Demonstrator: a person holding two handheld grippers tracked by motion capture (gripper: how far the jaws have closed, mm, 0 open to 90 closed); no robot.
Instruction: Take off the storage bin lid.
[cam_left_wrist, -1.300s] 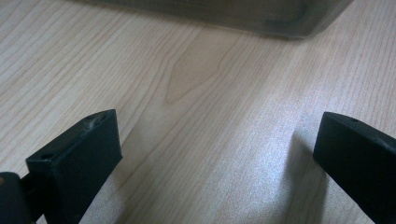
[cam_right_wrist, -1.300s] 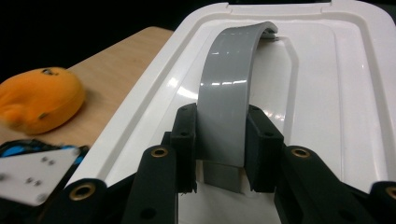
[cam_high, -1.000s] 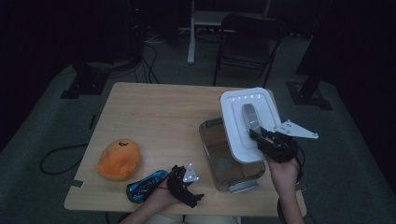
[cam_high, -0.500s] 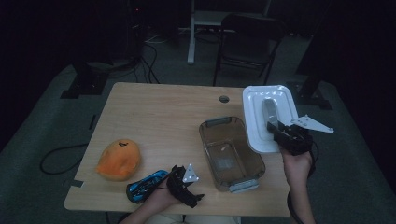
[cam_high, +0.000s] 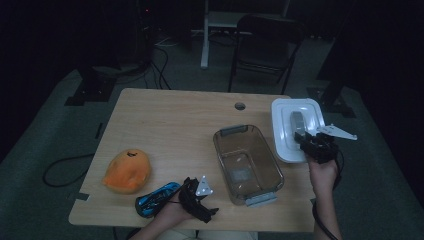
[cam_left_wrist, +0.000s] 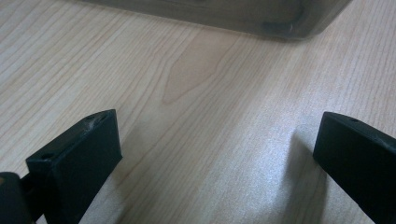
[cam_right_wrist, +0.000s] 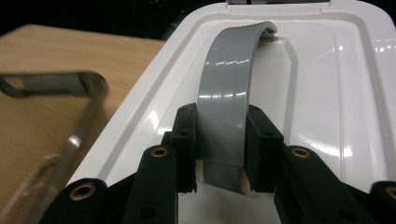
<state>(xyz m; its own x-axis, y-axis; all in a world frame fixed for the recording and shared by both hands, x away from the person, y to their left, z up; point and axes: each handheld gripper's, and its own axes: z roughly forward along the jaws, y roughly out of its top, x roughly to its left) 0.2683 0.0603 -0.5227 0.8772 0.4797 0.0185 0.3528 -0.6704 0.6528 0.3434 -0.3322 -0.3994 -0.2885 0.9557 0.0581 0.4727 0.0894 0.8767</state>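
Carried rightward and lower since a second ago: white rectangular plastic lid (cam_high: 296, 129), once above the clear rectangular plastic container (cam_high: 247, 163), now off to its right near the table's far right corner. Clamped by its grey arched handle (cam_right_wrist: 227, 107) between the pads of the right gripper (cam_high: 308, 141). Resting near the front edge of the light wooden table (cam_high: 170, 120), unmoved: left gripper (cam_left_wrist: 219, 154), jaws spread wide over bare wood. Beside it, a blue-and-black tool (cam_high: 156, 196) and an orange rounded soft object (cam_high: 127, 171).
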